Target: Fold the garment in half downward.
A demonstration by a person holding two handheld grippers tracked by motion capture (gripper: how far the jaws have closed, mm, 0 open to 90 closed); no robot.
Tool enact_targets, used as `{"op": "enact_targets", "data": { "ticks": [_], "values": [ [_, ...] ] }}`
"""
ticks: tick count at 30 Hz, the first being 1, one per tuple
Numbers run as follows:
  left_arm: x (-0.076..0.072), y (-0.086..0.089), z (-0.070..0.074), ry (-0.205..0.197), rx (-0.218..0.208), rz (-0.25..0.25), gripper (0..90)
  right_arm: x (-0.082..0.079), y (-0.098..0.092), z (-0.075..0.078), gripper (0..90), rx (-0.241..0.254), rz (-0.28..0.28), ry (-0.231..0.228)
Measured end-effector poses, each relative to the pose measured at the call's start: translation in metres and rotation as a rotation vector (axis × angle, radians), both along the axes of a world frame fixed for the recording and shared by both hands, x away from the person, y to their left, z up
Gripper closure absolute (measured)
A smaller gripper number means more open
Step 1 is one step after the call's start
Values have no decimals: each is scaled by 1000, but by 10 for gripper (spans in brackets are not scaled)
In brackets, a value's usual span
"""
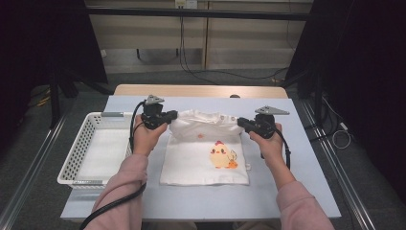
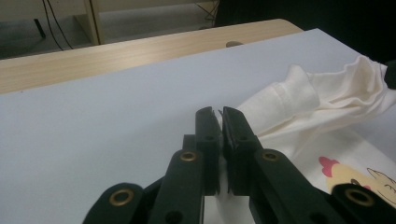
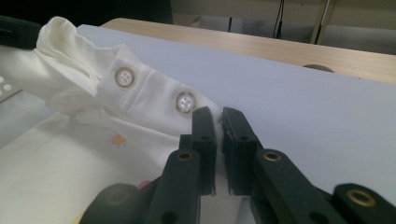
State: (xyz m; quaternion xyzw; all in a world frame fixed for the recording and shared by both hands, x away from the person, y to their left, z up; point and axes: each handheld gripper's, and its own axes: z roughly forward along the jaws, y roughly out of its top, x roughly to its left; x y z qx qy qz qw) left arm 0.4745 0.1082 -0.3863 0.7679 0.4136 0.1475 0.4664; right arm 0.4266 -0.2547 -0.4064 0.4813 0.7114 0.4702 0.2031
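High view shows the left tool (image 1: 168,116) and the right tool (image 1: 242,122) each clamped on a top corner of a small white shirt (image 1: 201,160), one at either end of its upper edge. Left gripper view has the two black jaws nearly together with a thin fold of the white cloth (image 2: 299,100) pinched between them; the fabric rises in a bunched ridge away from the jaws. Right gripper view has that tool's jaws just as narrow, gripping the shirt's edge right beside a placket with two round buttons (image 3: 186,101).

The top edge is lifted and rumpled between the two tools, while the shirt's lower part lies flat on the pale blue surface (image 1: 297,158), near its middle. A yellow chick print (image 1: 220,156) faces up on the front, with a small orange mark above it.

Left of the shirt, just beside the person's left hand (image 1: 145,136), stands a white perforated basket (image 1: 76,148); its floor looks bare white. Pink sleeves (image 1: 119,191) come in from the near edge. Beyond the blue cover a strip of wooden tabletop (image 1: 201,90) shows.
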Motion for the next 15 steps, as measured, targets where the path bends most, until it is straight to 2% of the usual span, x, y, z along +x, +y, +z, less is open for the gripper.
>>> {"op": "enact_targets", "data": {
  "ticks": [1, 3, 15],
  "values": [
    [-1, 0, -1, 1, -8, 2, 862, -1, 0, -1, 846, -2, 0, -4],
    [-3, 1, -1, 1, 7, -10, 862, -3, -1, -1, 846, -3, 6, -3],
    [-13, 0, -4, 8, -23, -10, 862, -14, -2, -5, 845, 7, 13, -2]
  ]
}}
